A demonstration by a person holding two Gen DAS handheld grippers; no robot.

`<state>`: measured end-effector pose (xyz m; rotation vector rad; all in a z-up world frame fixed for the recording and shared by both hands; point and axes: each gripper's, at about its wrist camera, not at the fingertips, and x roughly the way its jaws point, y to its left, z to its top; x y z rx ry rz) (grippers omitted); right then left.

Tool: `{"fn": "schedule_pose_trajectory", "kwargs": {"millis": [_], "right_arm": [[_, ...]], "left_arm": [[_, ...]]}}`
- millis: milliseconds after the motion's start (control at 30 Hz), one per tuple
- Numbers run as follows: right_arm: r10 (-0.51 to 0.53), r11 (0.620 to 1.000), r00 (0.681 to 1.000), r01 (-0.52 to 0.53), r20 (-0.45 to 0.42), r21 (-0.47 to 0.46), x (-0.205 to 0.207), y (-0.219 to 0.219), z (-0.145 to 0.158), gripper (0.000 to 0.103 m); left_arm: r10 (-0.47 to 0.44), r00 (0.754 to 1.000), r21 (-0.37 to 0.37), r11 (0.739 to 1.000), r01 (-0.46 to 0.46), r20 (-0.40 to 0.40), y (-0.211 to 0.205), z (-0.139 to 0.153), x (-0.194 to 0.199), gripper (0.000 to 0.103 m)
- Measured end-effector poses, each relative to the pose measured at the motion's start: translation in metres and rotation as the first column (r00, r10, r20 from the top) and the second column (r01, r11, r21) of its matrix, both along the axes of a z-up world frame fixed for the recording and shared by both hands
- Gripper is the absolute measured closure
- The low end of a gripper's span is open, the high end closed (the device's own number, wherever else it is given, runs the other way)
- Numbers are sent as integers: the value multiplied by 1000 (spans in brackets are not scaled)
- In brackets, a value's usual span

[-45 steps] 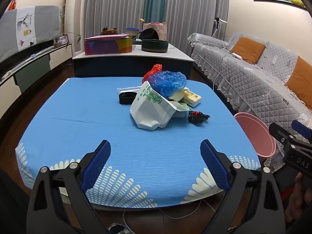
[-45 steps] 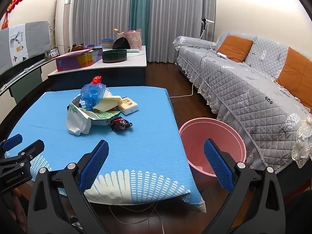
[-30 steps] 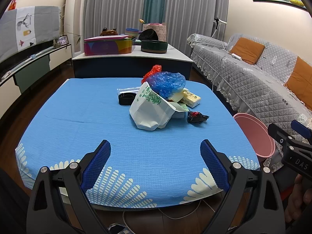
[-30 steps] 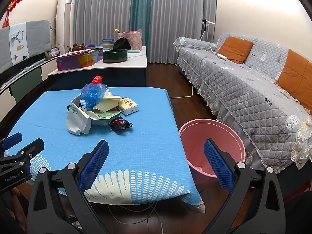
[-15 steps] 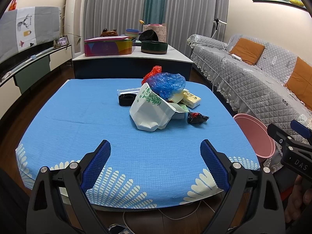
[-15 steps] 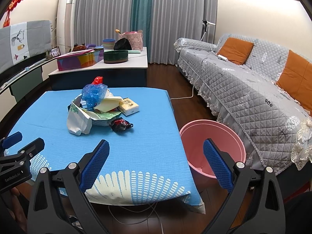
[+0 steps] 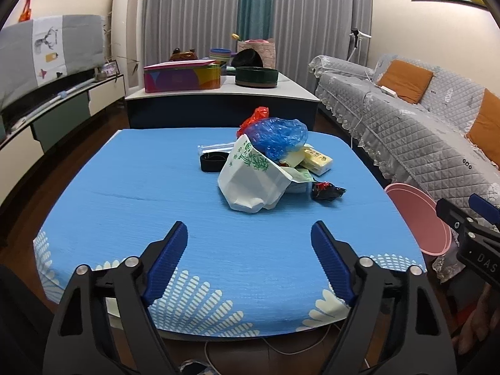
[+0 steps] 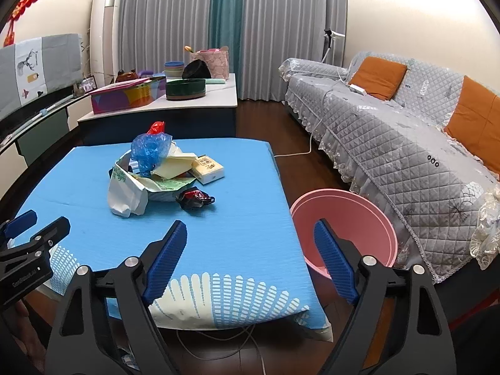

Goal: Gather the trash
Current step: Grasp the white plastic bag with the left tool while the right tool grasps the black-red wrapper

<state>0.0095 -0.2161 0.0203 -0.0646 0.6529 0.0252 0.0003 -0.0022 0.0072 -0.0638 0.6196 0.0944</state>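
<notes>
- A living room with grey and teal curtains is showing behind a low table under a blue tablecloth [image 7: 131, 187], and the trash pile is sitting on that cloth, somewhat toward its sofa side.
- Against the views of half a second ago almost nothing is changing: the pile, the bin and both grippers are staying where they were (only a faint drift of the framing).
- The left gripper [image 7: 249, 251] is hovering over the near edge of the tablecloth with its blue pads spread wide and nothing between them; the white plastic bag [image 7: 250, 184] is lying well beyond the fingertips, roughly centred between them.
- The right gripper [image 8: 250, 250] is likewise gaping wide and holding nothing; its left finger is hanging over the cloth's near corner, its right finger over the pink bin [image 8: 350, 218].
- The pink bin is standing on the floor just beside the tablecloth, between it and the grey quilted sofa [image 8: 406, 156].
- On the white plastic bag a blue plastic bag [image 7: 276, 137] is resting, with a red plastic scrap [image 7: 254, 118] poking up behind it.
- A small yellow box [image 8: 207, 168] is lying on the far, sofa side of the pile, and a dark crumpled wrapper [image 8: 194, 199] is lying on the cloth just beside the white bag.
- A black band [image 7: 212, 161] is lying on the other side of the pile.
- Writing: green print on the white bag and print on the box are too small to read; the right gripper's body, seen from the left wrist, is showing "DAS".
</notes>
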Motion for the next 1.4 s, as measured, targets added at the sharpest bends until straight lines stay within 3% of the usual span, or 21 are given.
{"fn": "schedule_pose_trajectory", "kwargs": {"millis": [200,333,467,667,833,1000,1233,1400], "right_arm": [[28,999,999,-27,-34,33,5,0,0,31],[65,996,997,-61,-52,59,10,4,5,35],[107,991,993,-102,-50,83,23,3,27,40],[146,983,989,-143,-11,116,57,2,61,45],[189,973,982,-189,17,135,89,8,71,48],[203,967,979,-201,5,155,114,16,48,47],[246,964,965,-233,-92,130,130,26,-8,47],[258,961,954,-236,-155,146,149,31,-40,46]], "left_arm": [[-18,1000,-63,998,18,5,-5,7,2,35],[-11,1000,-67,998,11,-3,-7,14,8,40],[-16,999,-105,994,12,-37,-3,25,23,48],[-32,999,-89,996,29,-28,-4,45,55,48],[-66,996,-96,994,61,-54,-6,45,92,48],[-54,996,-114,992,46,-69,4,25,113,48],[57,987,-178,981,-84,-151,33,-22,130,48],[40,989,-162,985,-63,-143,22,-26,149,48]]}}
